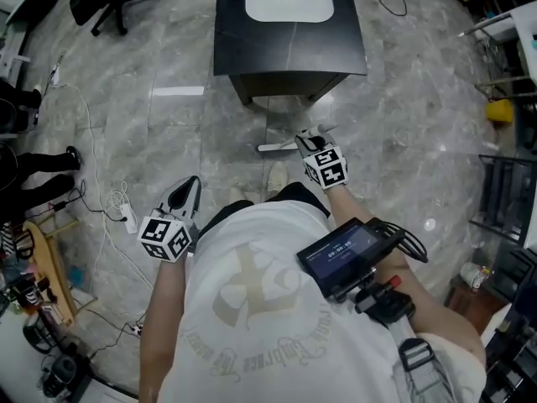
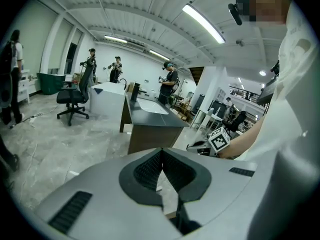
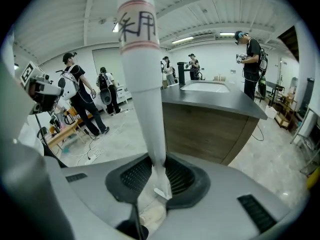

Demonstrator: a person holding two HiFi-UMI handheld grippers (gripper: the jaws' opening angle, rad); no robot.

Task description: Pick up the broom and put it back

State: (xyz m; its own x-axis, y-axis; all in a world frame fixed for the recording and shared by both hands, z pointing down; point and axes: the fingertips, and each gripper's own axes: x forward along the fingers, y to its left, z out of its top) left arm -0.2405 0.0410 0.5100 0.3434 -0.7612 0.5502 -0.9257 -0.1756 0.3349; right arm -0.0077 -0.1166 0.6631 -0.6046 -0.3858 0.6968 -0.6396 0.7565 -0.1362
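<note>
Above the grey stone floor (image 1: 168,124), near the dark rectangular surface's (image 1: 285,49) front edge, the right gripper (image 3: 159,171) clamps the white, red-banded broom handle (image 3: 145,84), likely for carrying back. The left gripper (image 2: 161,156) hangs closed and empty.

We logged a white T-shirt (image 1: 252,309) with faded beige print; grey left gripper (image 1: 188,190) at 9 o'clock, right gripper (image 1: 305,139) at 2 o'clock.

White red-banded broom handle (image 3: 150,109) clamped in rt tool (image 3: 157,170).
</note>
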